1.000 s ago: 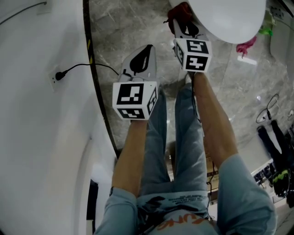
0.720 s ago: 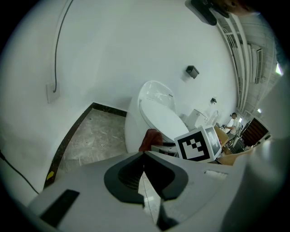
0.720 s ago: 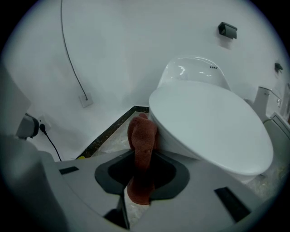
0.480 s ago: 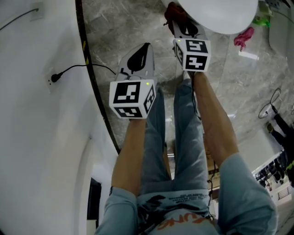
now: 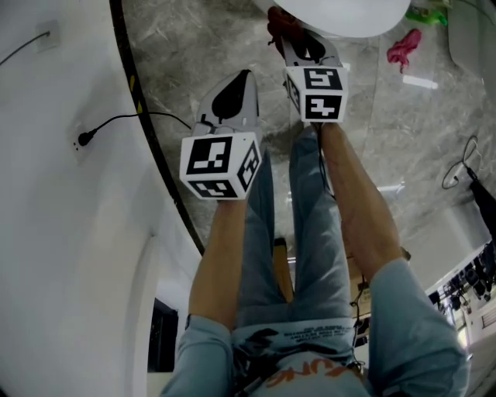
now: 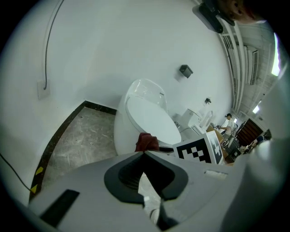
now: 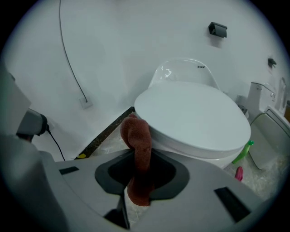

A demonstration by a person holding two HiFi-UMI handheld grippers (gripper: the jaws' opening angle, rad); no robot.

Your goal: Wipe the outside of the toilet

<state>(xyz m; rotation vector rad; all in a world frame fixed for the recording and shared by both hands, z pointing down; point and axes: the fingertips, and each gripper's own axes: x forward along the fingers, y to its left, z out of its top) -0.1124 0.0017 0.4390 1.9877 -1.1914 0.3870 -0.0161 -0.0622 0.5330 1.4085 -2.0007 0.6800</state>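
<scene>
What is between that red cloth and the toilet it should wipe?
Nothing visible. The right gripper holds the cloth close beside the toilet, with no object between them.

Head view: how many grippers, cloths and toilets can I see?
grippers: 2, the left gripper and the right gripper
dark red cloth: 1
white toilet: 1
Total: 4
</scene>
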